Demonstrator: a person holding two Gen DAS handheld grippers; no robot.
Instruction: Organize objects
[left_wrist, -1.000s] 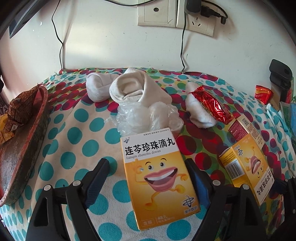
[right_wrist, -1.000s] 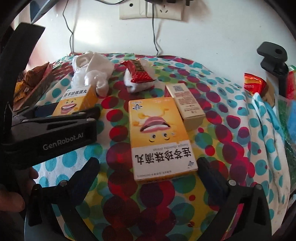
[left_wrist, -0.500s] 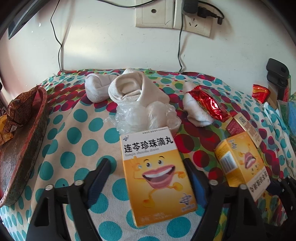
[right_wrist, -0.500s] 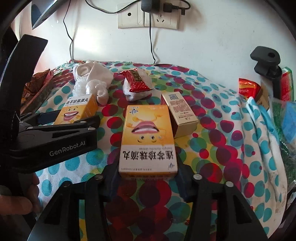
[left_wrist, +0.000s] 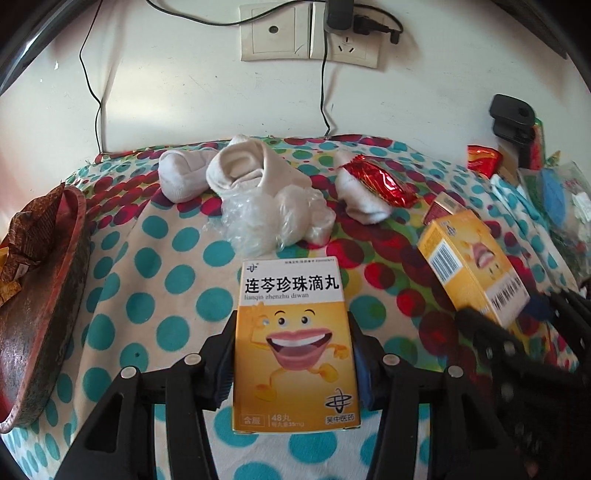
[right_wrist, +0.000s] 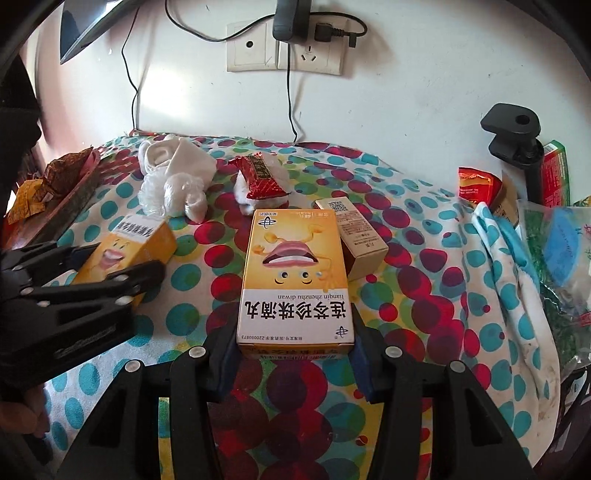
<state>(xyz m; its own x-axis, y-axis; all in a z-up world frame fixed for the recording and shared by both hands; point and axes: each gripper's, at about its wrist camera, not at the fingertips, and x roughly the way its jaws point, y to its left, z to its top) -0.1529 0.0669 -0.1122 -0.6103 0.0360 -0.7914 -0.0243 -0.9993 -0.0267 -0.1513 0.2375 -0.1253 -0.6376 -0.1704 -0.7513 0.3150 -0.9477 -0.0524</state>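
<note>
Your surface (left_wrist: 155, 280) wears a polka-dot cloth, backed by a white wall with sockets (left_wrist: 308, 33). From left: a brown tray (left_wrist: 40, 332), white socks (left_wrist: 243, 173), crumpled clear plastic (left_wrist: 258, 221), a red foil snack (left_wrist: 380, 181), a small tan carton (right_wrist: 354, 232). Two yellow cartoon-mouth medicine boxes: your left gripper (left_wrist: 293, 354) jaws are closing on one (left_wrist: 293, 332); your right gripper (right_wrist: 295, 350) clamps the other (right_wrist: 295, 280).
</note>
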